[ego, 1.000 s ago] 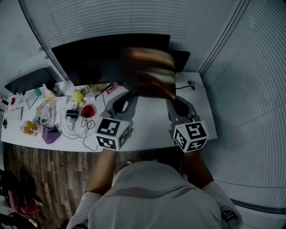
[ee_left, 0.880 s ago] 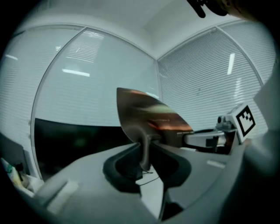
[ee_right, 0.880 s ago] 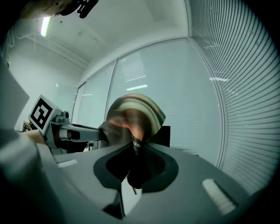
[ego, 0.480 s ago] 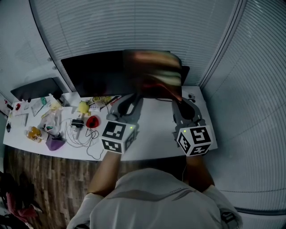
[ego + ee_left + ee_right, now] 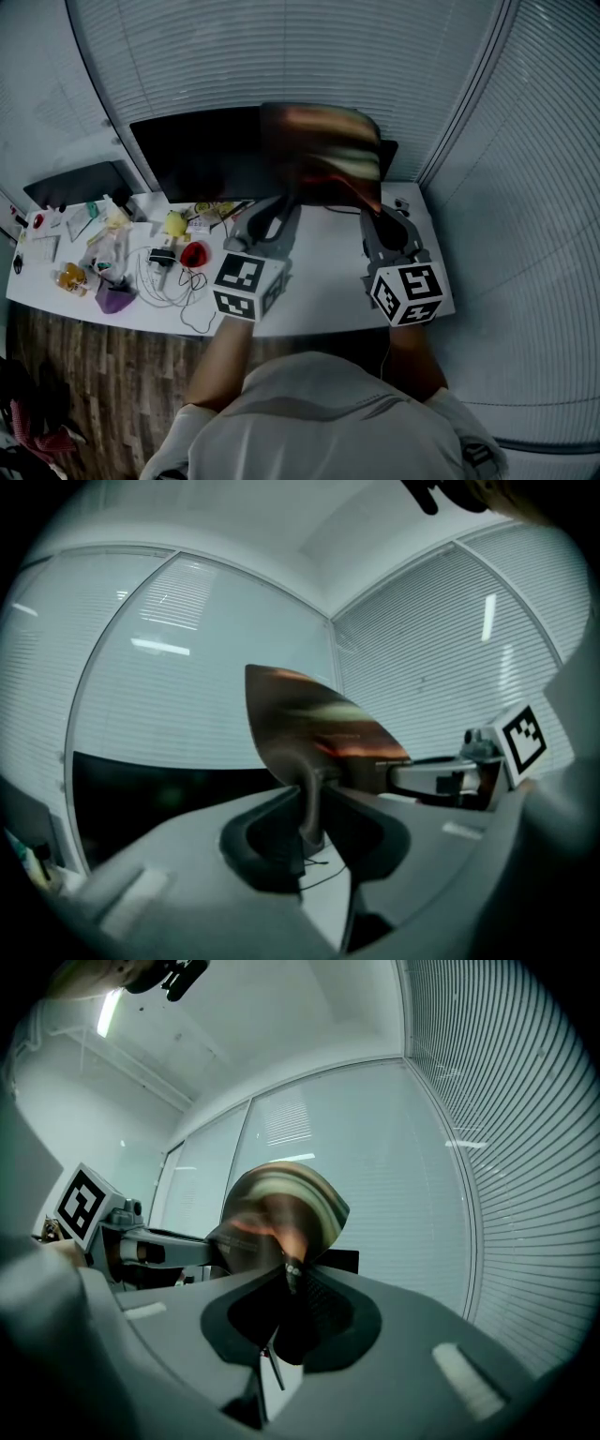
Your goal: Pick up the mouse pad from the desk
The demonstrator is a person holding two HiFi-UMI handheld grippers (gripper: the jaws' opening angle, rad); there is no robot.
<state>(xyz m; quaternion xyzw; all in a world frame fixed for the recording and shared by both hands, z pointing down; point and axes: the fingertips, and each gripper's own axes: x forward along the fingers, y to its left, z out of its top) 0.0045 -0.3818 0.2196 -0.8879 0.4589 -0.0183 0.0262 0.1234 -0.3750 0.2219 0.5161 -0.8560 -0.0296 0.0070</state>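
The mouse pad (image 5: 323,155), dark with orange and pale streaks, hangs in the air above the white desk (image 5: 319,272), held up between both grippers. My left gripper (image 5: 284,204) is shut on its left edge; in the left gripper view the pad (image 5: 314,738) rises from between the jaws. My right gripper (image 5: 375,217) is shut on its right edge, and the right gripper view has the pad (image 5: 281,1213) curling up from the jaws. The pad hides part of the monitor (image 5: 202,150) behind it.
The desk's left part holds clutter: a red mouse (image 5: 194,254), a yellow object (image 5: 173,223), white cables (image 5: 159,277), a purple item (image 5: 114,300) and papers. A black keyboard-like thing (image 5: 80,185) lies at far left. Window blinds (image 5: 281,52) stand behind.
Both grippers and the pad have risen from the desk compared with a second ago. Over the last half second nothing has visibly moved.
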